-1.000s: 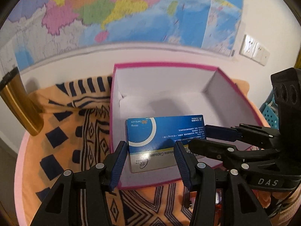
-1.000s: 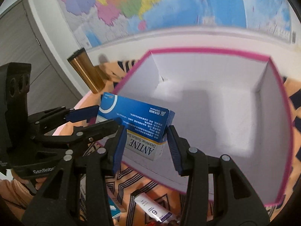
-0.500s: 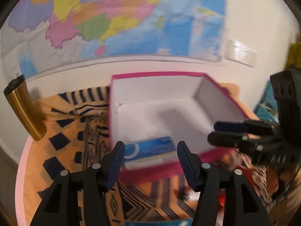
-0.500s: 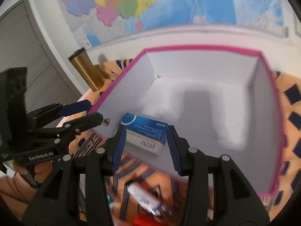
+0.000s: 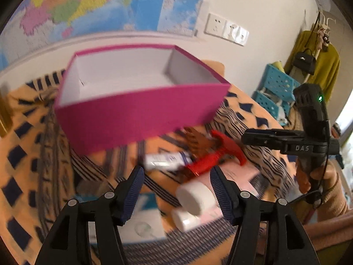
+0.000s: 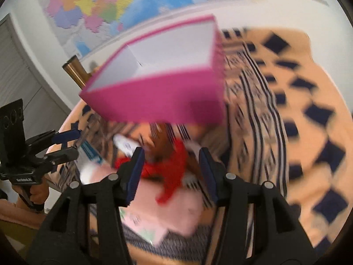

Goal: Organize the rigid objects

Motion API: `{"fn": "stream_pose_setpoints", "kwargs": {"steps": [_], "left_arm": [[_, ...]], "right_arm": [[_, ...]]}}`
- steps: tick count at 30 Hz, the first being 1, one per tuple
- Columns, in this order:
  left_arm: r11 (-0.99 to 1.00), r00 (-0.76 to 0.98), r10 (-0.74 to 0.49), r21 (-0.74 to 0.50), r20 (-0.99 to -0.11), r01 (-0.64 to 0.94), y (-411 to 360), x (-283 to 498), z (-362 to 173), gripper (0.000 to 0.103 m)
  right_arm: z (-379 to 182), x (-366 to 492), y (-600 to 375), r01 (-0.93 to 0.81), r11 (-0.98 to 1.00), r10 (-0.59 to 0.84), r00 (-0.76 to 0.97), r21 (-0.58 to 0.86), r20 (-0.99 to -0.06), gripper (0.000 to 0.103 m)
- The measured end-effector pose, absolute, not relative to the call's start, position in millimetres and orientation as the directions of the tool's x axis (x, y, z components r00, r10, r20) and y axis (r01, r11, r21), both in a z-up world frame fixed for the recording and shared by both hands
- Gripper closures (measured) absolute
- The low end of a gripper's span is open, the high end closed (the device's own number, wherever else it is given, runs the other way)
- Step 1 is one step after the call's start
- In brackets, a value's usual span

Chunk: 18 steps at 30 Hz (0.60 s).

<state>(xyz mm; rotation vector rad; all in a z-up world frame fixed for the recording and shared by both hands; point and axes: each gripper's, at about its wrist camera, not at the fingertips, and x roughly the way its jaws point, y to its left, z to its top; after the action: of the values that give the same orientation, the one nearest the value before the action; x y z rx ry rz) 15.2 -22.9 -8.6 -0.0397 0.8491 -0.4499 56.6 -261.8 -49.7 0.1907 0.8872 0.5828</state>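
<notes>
Pink box [image 5: 141, 119] with white inside sits on the patterned orange cloth [image 5: 28, 145], back near the wall; its contents are hidden behind the front wall in both views. Loose items lie on the cloth in front of the box: white tube [image 5: 167, 161], red-handled tool [image 5: 211, 154] just right of the tube, white cylinder [image 5: 195, 195] nearer the camera, pale pink flat pack [image 6: 167, 212], blue-and-white carton [image 5: 143, 218] at the left of the pile. All blurred.

Left gripper [image 5: 176, 190]: jaws part-open and just been opening, nothing clamped. It is on the near side of the box, apart from it; the white cylinder shows in the gap close to the right finger, but the pads are not pressing it.

Right gripper [image 6: 171, 172]: jaws part-open and just been opening, nothing gripped. Also on the near side of the box, over the red tool, which shows between the fingers but untouched as far as the blur lets me tell.

Gold cylinder [image 6: 76, 72] stands left of the box. Wall map [image 5: 92, 4] behind the box. A hand [image 6: 36, 195] holds the left gripper's handle.
</notes>
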Motion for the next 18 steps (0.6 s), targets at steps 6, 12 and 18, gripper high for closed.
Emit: {"fn": "stream_pose_setpoints", "kwargs": {"steps": [6,12,18], "left_arm": [[0.89,0.536,-0.427,-0.232,-0.728,0.393,-34.2,1.7,-17.0,0.039],[0.88,0.501,-0.442,-0.249,-0.744,0.405,-41.2,-1.3,-23.2,0.043],[0.879,0.482,-0.444,-0.264,-0.755,0.396,-43.4,-0.3,-27.6,0.052]], "right_arm": [[-75.8,34.7,-280.5,-0.337,0.832,0.553,0.436,0.441,-0.71,0.05],[-86.8,23.6,-281.7,-0.322,0.815,0.578,0.405,0.481,-0.709,0.05],[-94.4,24.4,-280.9,-0.313,0.783,0.622,0.383,0.537,-0.683,0.05]]}}
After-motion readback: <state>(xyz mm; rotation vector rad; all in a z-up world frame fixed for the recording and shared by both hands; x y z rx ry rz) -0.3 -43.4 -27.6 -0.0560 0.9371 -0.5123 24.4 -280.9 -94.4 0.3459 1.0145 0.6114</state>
